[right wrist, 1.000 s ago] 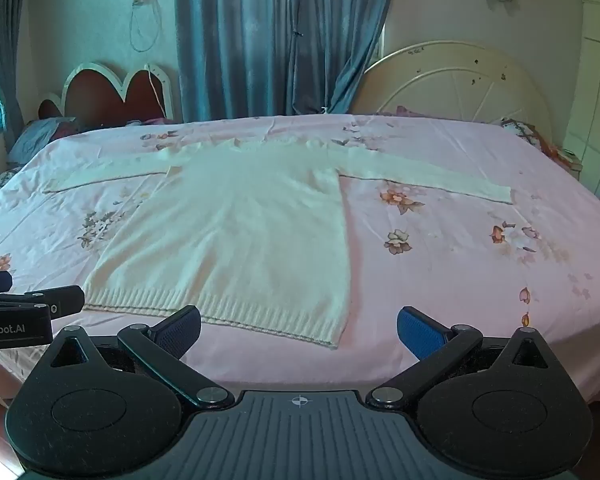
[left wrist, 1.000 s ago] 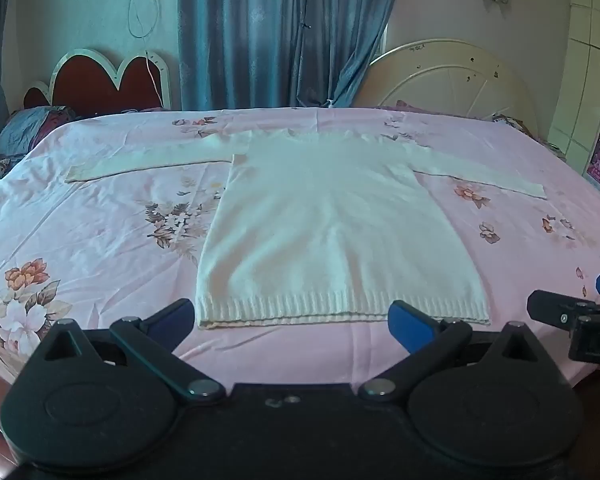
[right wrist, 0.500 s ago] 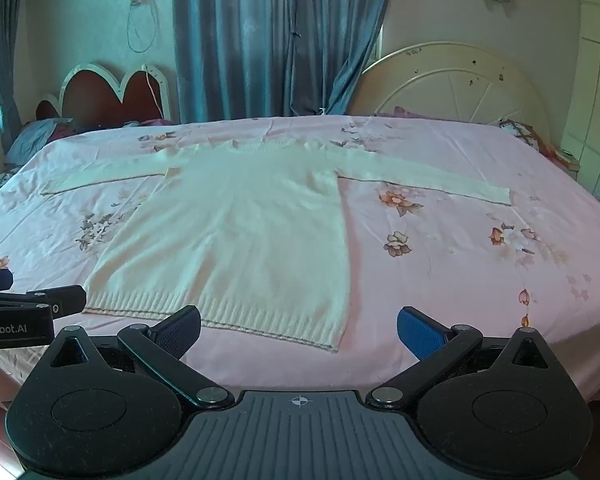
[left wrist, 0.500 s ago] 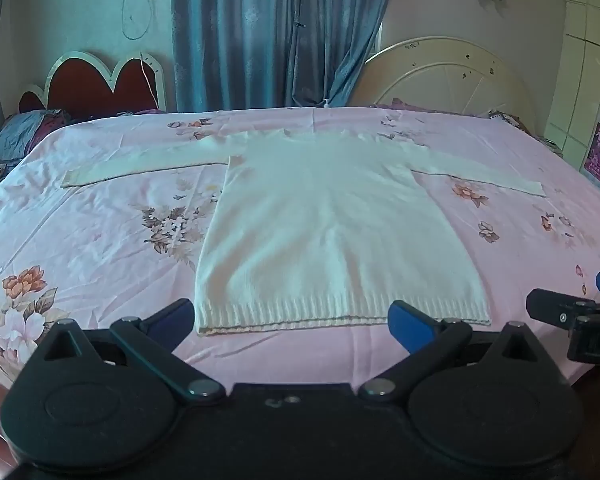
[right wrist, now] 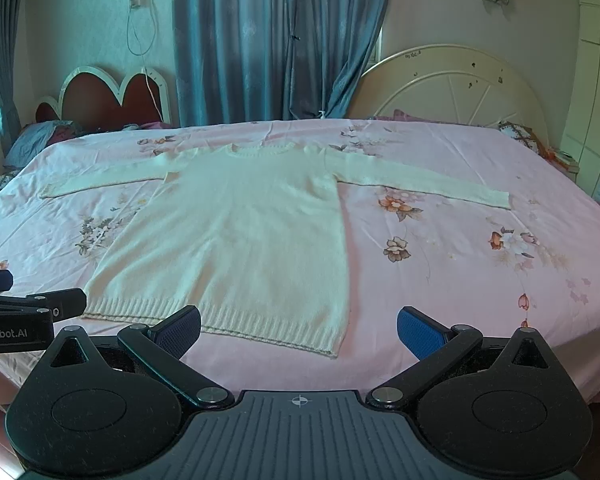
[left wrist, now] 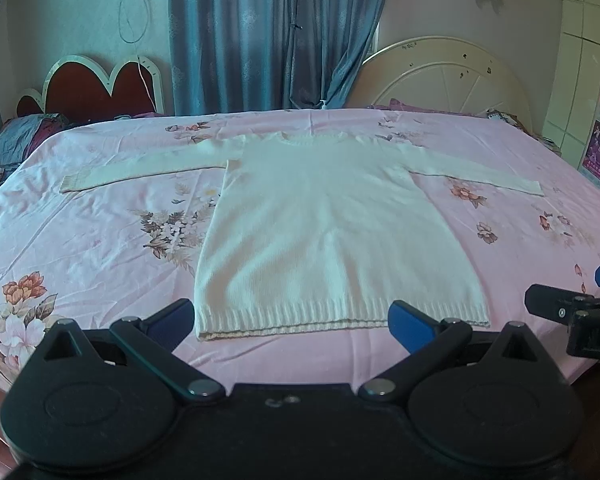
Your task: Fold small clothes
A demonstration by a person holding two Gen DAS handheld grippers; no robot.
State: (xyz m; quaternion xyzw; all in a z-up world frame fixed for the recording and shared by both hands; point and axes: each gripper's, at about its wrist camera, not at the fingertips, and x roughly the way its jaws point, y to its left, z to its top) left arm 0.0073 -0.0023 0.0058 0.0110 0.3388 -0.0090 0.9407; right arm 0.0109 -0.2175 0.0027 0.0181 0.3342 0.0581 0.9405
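A cream knitted sweater (left wrist: 324, 224) (right wrist: 240, 236) lies flat on the pink flowered bed sheet (left wrist: 100, 240) (right wrist: 480, 264), hem toward me, both sleeves spread out to the sides. My left gripper (left wrist: 292, 322) hovers open just short of the ribbed hem (left wrist: 340, 316), its blue pads wide apart with nothing between them. My right gripper (right wrist: 298, 328) is open too, near the hem's right corner (right wrist: 332, 344), and holds nothing. Each gripper shows at the edge of the other's view.
The bed's near edge (left wrist: 340, 368) runs right under the grippers. A red heart-shaped headboard (left wrist: 96, 88) and a cream round headboard (left wrist: 452, 76) stand at the back with blue curtains (left wrist: 272, 32) between them. Pillows (left wrist: 20, 140) lie at the far left.
Both views have shifted slightly; the sweater sits a little higher and closer in frame. The sweater itself has not moved and both grippers stay open.
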